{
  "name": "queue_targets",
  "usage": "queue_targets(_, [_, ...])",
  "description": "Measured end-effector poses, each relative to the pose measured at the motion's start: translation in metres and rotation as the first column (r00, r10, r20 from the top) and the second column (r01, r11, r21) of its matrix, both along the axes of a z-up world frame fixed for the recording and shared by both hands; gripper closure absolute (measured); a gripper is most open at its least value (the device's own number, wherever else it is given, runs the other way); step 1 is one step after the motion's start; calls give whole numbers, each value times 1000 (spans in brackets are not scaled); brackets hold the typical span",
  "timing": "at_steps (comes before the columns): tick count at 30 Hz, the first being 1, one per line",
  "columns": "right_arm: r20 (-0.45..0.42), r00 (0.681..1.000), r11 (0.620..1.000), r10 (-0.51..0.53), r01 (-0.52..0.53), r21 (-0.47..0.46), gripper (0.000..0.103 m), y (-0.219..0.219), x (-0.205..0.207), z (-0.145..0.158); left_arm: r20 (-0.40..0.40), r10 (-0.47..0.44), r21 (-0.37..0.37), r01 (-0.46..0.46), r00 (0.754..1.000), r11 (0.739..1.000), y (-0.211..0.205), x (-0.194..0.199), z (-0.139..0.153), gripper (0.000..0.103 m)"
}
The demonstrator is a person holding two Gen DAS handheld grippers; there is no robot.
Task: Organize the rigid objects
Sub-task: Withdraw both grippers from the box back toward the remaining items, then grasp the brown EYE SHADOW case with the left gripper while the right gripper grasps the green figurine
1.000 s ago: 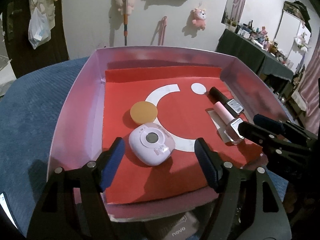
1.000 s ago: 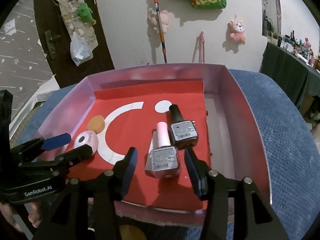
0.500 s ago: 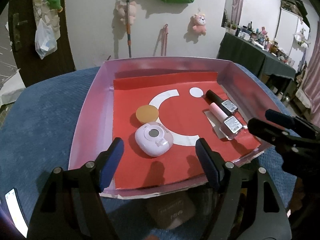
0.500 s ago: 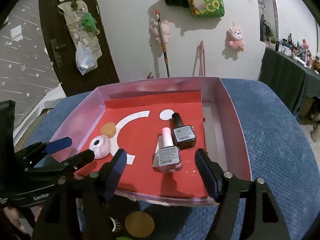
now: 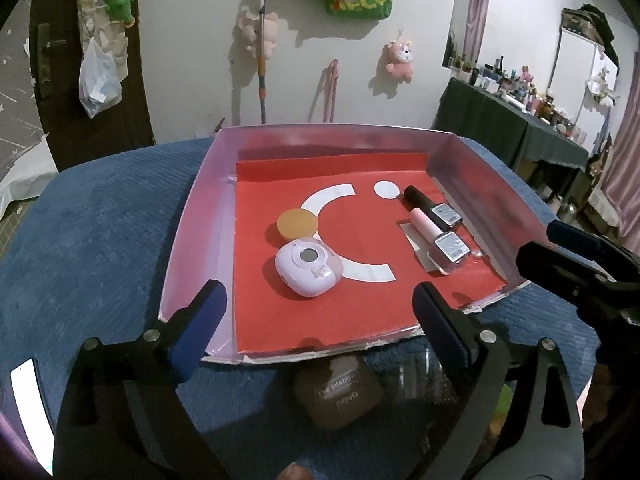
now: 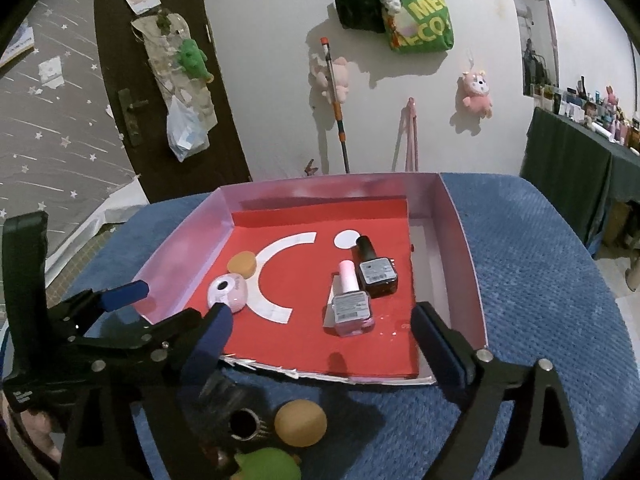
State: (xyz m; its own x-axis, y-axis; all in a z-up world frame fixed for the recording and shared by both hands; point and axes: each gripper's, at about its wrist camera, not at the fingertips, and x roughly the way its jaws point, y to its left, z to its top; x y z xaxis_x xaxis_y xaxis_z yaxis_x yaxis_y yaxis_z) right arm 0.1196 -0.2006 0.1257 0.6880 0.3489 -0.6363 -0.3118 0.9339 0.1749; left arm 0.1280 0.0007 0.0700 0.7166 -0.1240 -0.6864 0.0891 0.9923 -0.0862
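We see a pink tray [image 5: 192, 216] on a blue surface [image 5: 92, 240], lined with a red sheet [image 5: 360, 248]. Four things lie in it. The pink nail polish bottle [image 5: 438, 240] lies flat at the tray's right side, long axis running near-to-far, cap pointing toward the far wall, labelled base toward us. The black nail polish bottle [image 5: 432, 208] lies just beside it on the far right, same orientation, touching or nearly so; we can't tell which. At the left, the lilac round-cornered case [image 5: 308, 266] rests flat, lens-like circle up, with an orange disc [image 5: 298, 224] right behind it, touching or almost.

Left claw [image 5: 318, 318] hovers over the tray's near edge, fingers wide apart, holding nothing. Right claw [image 6: 322, 340] sits at the near edge in front of the pink bottle, fingers spread wide, empty too.

In front of the tray on the surface: a brown ball [image 6: 300, 422], a green toy [image 6: 268, 466], a dark compact [image 5: 340, 396].
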Motion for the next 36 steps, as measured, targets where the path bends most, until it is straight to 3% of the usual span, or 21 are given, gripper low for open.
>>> queue_targets(5, [23,1000,1000,17,-17,2,0,1,-13,8,21,4,11,-4,1000,1000,-2,-11,4,4])
queue_targets(18, [79,997,1000,19,-20,20,0,-8,-51,23,45,15,33,-17,999,999,-4,-45,10,3])
queue_targets(36, [93,995,999,26,-28,17,0,-14,-88,11,60,61,43,-64,996,997,0,-80,-4,3])
